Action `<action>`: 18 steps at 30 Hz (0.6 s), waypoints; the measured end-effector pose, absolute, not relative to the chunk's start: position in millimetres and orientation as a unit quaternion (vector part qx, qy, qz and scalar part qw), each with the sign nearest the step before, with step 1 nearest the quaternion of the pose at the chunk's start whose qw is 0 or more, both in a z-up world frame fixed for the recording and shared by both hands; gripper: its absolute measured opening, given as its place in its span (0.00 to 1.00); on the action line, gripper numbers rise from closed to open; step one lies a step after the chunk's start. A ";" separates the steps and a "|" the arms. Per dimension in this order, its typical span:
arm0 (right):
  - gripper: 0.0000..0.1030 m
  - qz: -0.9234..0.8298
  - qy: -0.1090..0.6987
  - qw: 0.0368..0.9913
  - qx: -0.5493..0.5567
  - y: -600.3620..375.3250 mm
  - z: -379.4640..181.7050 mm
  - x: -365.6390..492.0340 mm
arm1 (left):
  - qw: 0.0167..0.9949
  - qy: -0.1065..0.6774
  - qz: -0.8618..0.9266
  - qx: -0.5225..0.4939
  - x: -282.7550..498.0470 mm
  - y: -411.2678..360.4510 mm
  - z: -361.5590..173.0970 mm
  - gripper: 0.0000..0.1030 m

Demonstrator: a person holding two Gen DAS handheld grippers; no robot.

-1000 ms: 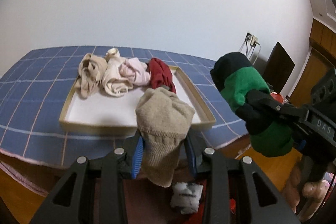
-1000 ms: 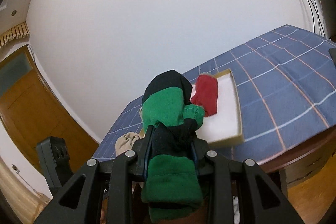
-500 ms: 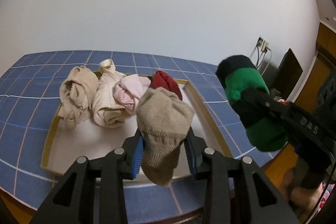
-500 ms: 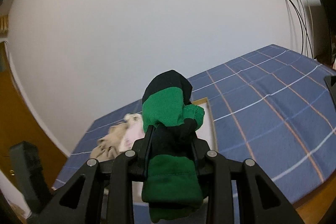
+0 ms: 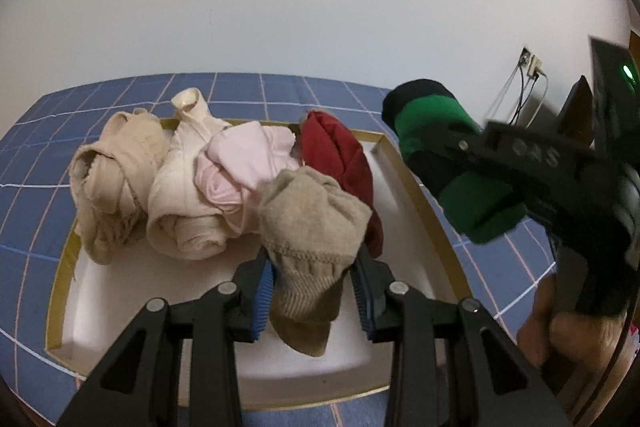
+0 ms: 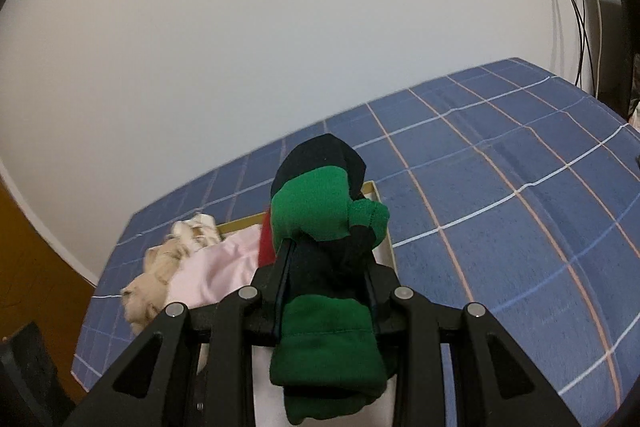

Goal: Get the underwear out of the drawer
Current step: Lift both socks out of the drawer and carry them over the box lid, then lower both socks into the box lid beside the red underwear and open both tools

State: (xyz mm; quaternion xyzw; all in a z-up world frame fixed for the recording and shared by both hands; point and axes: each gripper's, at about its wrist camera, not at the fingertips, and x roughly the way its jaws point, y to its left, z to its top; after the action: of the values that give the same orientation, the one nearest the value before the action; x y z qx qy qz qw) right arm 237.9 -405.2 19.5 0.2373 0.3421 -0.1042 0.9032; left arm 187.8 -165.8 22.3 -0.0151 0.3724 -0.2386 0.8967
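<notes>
Now my left gripper (image 5: 314, 291) is clamped on a beige rolled piece (image 5: 310, 227), and it hangs above the near part of the shallow tray (image 5: 416, 183) that lies on the blue checked cloth (image 6: 500, 195). My right gripper (image 6: 326, 291) is closed on a green and black roll (image 6: 324, 223), which I hold above the right edge of the tray. At the far side of the tray four more pieces lie close together: a tan bundle (image 5: 112, 179) at the left, then a cream bundle (image 5: 184, 187), a pink piece (image 5: 244, 167) and a dark red piece (image 5: 340, 163) at the right. I judge that all these pieces are light and soft, so they will bend and sag and can unroll if I take only a loose edge. The beige piece already droops below my fingers. I think the best hold is at the thick middle of a roll, with a firm squeeze. The cloth is not fragile, and I do not expect it to slip from the ribbed blue pads (image 5: 262, 301). The drawer itself I cannot see in these views.
</notes>
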 end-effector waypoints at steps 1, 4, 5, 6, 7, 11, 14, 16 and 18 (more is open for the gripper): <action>0.31 -0.106 0.347 0.901 0.238 -406.6 16.7 242.9 | 0.896 0.374 -0.237 -0.013 189.7 -167.3 21.4 0.33; 0.31 -0.112 0.364 0.894 0.235 -409.7 7.2 257.0 | 0.896 0.378 -0.232 -0.007 193.8 -171.1 18.2 0.33; 0.31 -0.114 0.369 0.893 0.233 -410.3 4.1 261.1 | 0.896 0.379 -0.231 -0.006 195.0 -172.6 17.9 0.33; 0.31 -0.115 0.373 0.891 0.231 -410.5 3.2 262.2 | 0.895 0.382 -0.230 -0.003 196.6 -175.0 16.5 0.33; 0.31 -0.116 0.377 0.890 0.229 -410.7 0.7 264.7 | 0.895 0.383 -0.229 -0.001 197.6 -175.9 15.7 0.33; 0.31 -0.119 0.391 0.883 0.230 -410.8 -8.8 274.1 | 0.894 0.389 -0.223 0.006 200.3 -182.7 12.5 0.33; 0.31 -0.122 0.403 0.878 0.227 -411.2 -18.1 281.7 | 0.893 0.394 -0.217 0.010 204.9 -186.0 9.6 0.33; 0.31 -0.126 0.407 0.876 0.227 -411.8 -24.4 286.1 | 0.893 0.396 -0.215 0.012 206.9 -187.8 7.5 0.33; 0.31 -0.128 0.410 0.874 0.226 -412.3 -29.6 290.1 | 0.893 0.397 -0.212 0.015 209.4 -188.9 5.1 0.33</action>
State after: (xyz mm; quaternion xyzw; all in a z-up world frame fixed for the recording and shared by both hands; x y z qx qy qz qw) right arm 290.1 -412.3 -29.6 0.2265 0.4102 -0.1279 0.8741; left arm 209.4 -188.9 5.1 0.0149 0.3974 -0.2121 0.8927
